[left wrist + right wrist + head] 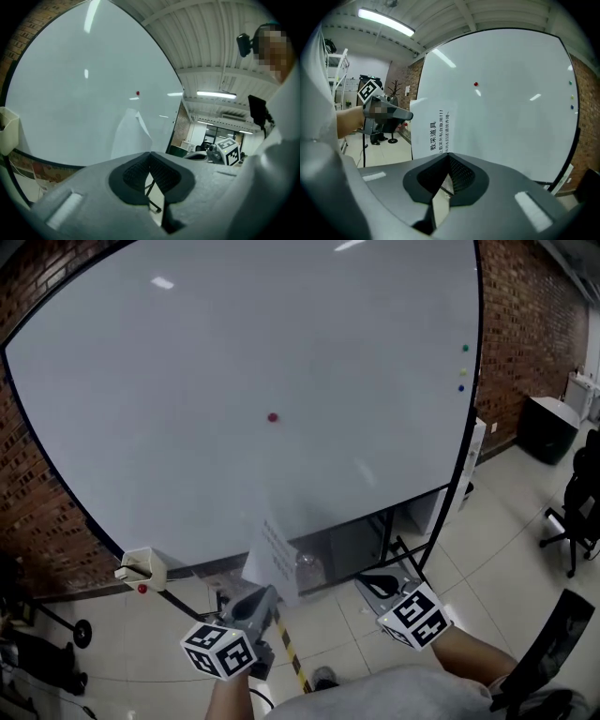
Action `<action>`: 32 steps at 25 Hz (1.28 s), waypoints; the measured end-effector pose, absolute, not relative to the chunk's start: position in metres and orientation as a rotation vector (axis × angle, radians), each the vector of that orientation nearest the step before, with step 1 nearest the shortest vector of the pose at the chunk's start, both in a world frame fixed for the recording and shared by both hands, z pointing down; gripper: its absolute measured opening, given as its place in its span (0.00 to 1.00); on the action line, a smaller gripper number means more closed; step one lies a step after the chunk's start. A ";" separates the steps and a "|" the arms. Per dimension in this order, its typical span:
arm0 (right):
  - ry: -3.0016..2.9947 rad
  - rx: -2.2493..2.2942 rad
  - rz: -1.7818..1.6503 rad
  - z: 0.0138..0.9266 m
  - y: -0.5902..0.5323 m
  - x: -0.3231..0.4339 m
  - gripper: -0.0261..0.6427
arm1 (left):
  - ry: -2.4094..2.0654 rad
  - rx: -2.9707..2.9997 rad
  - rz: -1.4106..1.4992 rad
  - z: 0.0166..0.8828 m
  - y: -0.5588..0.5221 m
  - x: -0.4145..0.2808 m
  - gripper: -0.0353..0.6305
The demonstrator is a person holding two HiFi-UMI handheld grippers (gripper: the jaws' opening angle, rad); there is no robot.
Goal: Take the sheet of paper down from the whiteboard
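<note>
sheet of paper [273,554]: off the whiteboard [281,352], below its lower edge | left gripper [267,595]: clamped on sheet, sole support | right gripper [376,583]: jaws together, empty, below board | red magnet [273,416]: mid-board, pinning nothing

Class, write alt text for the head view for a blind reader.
The left tongs grip a sheet of paper at the bottom edge of a large whiteboard. A red magnet sits on it; the right tongs are shut and empty.
</note>
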State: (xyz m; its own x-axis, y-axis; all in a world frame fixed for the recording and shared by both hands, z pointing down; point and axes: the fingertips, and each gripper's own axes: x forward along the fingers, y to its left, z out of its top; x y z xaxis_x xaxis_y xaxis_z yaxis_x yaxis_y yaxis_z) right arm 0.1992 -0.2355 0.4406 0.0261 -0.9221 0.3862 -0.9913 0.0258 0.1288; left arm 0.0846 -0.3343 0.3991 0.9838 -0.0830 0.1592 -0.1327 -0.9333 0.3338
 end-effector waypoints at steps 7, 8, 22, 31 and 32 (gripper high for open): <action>-2.050 1.861 0.338 0.456 -0.102 0.163 0.04 | -0.115 2.770 0.228 0.410 -0.180 0.072 0.06; -2.072 1.856 0.341 0.454 -0.086 0.159 0.04 | -0.115 2.778 0.229 0.408 -0.160 0.071 0.06; -2.236 1.774 0.348 0.428 0.023 0.083 0.04 | -0.139 2.836 0.289 0.398 -0.030 0.023 0.06; -2.307 1.777 0.349 0.414 0.032 0.046 0.04 | -0.147 2.862 0.279 0.395 -0.013 -0.010 0.06; -2.310 1.779 0.348 0.412 0.031 0.045 0.04 | -0.148 2.862 0.276 0.395 -0.013 -0.011 0.06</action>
State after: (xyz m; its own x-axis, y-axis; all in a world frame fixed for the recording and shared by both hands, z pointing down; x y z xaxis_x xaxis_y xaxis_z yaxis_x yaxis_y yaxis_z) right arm 0.0455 0.0315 0.4118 -0.2522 -0.9191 0.3026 -0.9675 0.2454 -0.0610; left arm -0.0112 -0.0132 0.3946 0.9767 -0.0752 0.2008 -0.1250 -0.9606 0.2483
